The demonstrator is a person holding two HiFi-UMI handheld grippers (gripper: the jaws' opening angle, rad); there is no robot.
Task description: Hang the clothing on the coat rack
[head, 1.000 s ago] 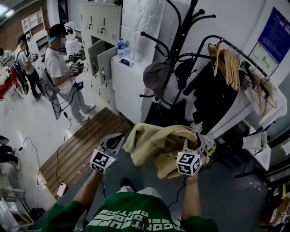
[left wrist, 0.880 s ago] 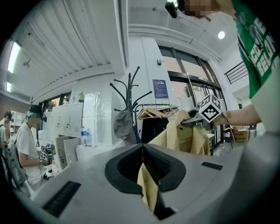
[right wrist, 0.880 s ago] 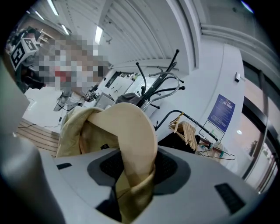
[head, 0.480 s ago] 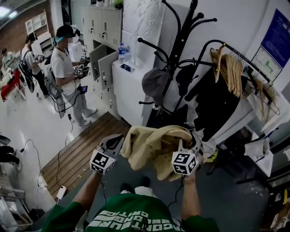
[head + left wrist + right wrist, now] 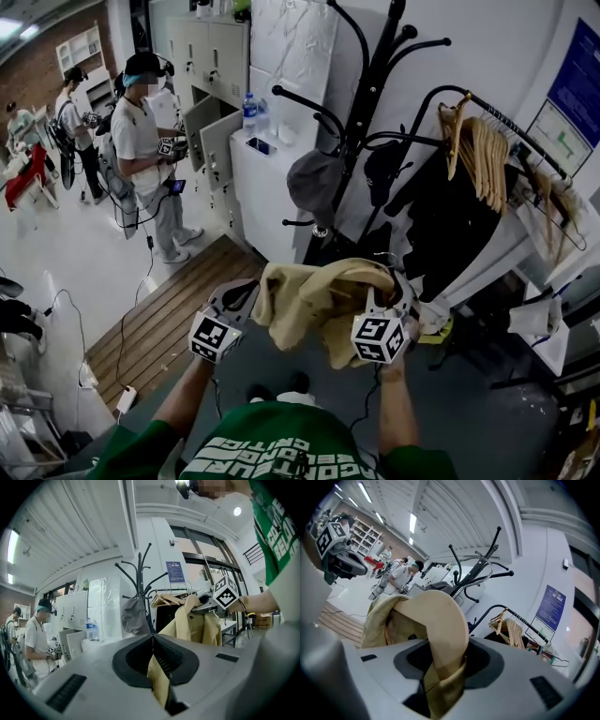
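Observation:
A tan jacket (image 5: 314,300) hangs bunched between my two grippers, just in front of the black coat rack (image 5: 361,103). My left gripper (image 5: 242,298) is shut on one edge of the jacket (image 5: 159,679), the fabric pinched between its pads. My right gripper (image 5: 394,295) is shut on a thick fold of the jacket's collar (image 5: 440,634). The coat rack (image 5: 139,585) stands ahead with curved black hooks; a grey cap (image 5: 311,183) and a black cap (image 5: 380,155) hang on it. Its upper hooks (image 5: 487,562) are bare.
A clothes rail with wooden hangers (image 5: 483,150) and dark clothes (image 5: 441,216) stands to the right. A white cabinet (image 5: 267,183) with a bottle (image 5: 248,103) is left of the rack. A person (image 5: 150,150) stands at the lockers, others further back. Cables (image 5: 122,309) lie on the floor.
Both grippers have moved with the jacket towards the coat rack, which now sits closer and more central in the head view. The grips are unchanged.

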